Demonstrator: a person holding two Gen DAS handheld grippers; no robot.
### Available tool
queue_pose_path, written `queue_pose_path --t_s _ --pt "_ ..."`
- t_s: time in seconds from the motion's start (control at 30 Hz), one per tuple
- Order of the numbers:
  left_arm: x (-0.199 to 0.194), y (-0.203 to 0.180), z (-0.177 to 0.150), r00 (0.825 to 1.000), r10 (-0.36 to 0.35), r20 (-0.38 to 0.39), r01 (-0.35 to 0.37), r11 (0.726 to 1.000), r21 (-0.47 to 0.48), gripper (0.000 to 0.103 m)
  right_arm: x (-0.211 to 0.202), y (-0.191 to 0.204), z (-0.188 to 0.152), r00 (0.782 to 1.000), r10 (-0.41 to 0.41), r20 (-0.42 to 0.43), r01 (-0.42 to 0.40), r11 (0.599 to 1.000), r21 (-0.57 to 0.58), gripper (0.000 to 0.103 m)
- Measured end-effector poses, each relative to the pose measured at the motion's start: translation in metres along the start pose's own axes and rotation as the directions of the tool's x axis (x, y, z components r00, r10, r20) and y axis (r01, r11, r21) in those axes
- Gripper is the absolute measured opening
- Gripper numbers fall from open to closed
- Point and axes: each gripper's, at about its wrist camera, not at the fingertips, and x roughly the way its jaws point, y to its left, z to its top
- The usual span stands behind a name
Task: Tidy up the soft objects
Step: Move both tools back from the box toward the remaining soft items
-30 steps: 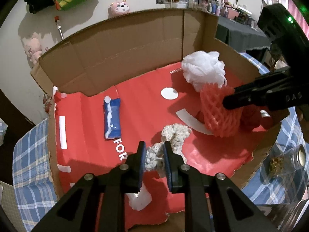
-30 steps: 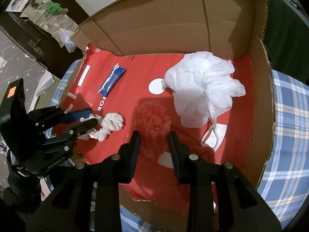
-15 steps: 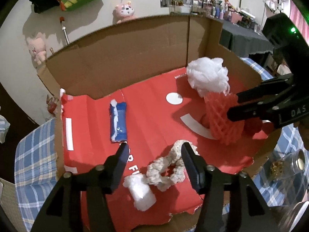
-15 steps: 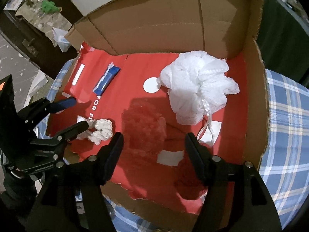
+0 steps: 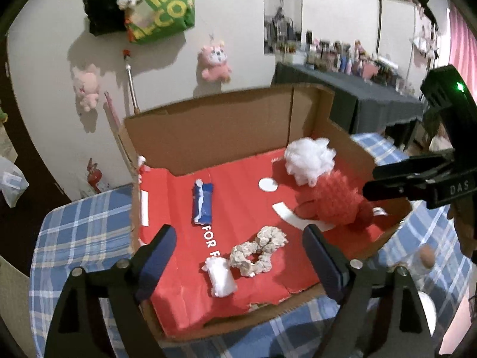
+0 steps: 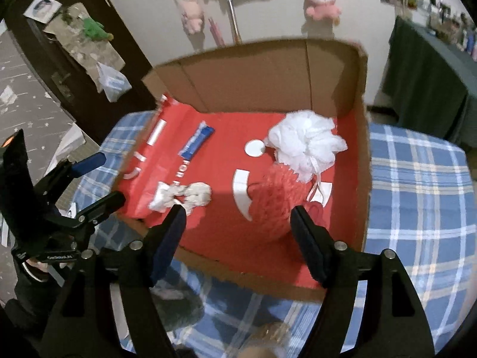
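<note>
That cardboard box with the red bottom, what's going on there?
A person is sorting soft things into the cardboard box. Both grippers are open with nothing between the fingers. The left gripper, jaws just opening, hangs over the cream scrunchie; the right gripper, jaws also just opening, is near the red mesh puff, which lies against the white bath puff.

One box (image 5: 226, 137), five soft objects (image 5: 258, 252), two hand-held grippers (image 5: 238, 256).

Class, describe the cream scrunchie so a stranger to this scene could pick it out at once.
Find the cardboard box with the red floor. Near its front edge lies the cream scrunchie, beside a small white roll. Only it forms a knobbly ring with a hole.
</note>
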Motion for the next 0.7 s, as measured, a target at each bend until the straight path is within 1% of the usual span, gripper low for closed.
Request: queue_pose_path --t_s 0.17,0.23,0.3,0.43,0.47,0.5,0.53,0.6,0.7 --pt "-0.037 -0.004 -0.011 0.996 0.008 0.088 -0.006 1.0 -0.028 0.098 -0.038 0.02 -0.023 0.995 -0.023 0.095 0.027 0.999 -0.035 0.074" --pt "-0.051 -0.006 -0.016 0.992 0.01 0.126 -0.005 0.999 -0.041 0.102 -0.054 0.032 -0.035 0.989 -0.035 0.145 0.043 0.998 -0.05 0.076" --pt "-0.067 -0.007 -0.022 0.986 0.011 0.166 -0.001 0.998 -0.061 0.103 -0.068 0.043 -0.047 0.979 -0.058 0.196 0.073 0.995 -0.071 0.08" --pt "-0.096 -0.016 -0.037 0.973 0.01 0.231 0.008 0.997 -0.076 0.103 -0.098 0.066 -0.076 0.949 -0.098 0.3 0.136 0.984 -0.111 0.081" --pt "-0.104 -0.019 -0.042 0.969 0.008 0.246 0.012 0.997 -0.078 0.103 -0.103 0.07 -0.082 0.942 -0.101 0.321 0.146 0.982 -0.118 0.084" --pt "-0.111 -0.021 -0.047 0.965 0.005 0.264 0.017 0.997 -0.08 0.103 -0.112 0.076 -0.092 0.928 -0.113 0.354 0.165 0.979 -0.122 0.088" --pt "-0.118 -0.023 -0.051 0.961 0.004 0.278 0.019 0.997 -0.081 0.103 -0.117 0.08 -0.099 0.918 -0.117 0.378 0.174 0.977 -0.121 0.09" --pt "-0.132 -0.029 -0.062 0.95 0.011 0.311 0.016 0.996 -0.084 0.103 -0.128 0.085 -0.117 0.897 -0.106 0.429 0.169 0.979 -0.111 0.092" --pt "-0.149 -0.038 -0.08 0.936 0.025 0.351 0.006 0.996 -0.088 0.103 -0.139 0.089 -0.139 0.876 -0.099 0.472 0.158 0.984 -0.086 0.092"
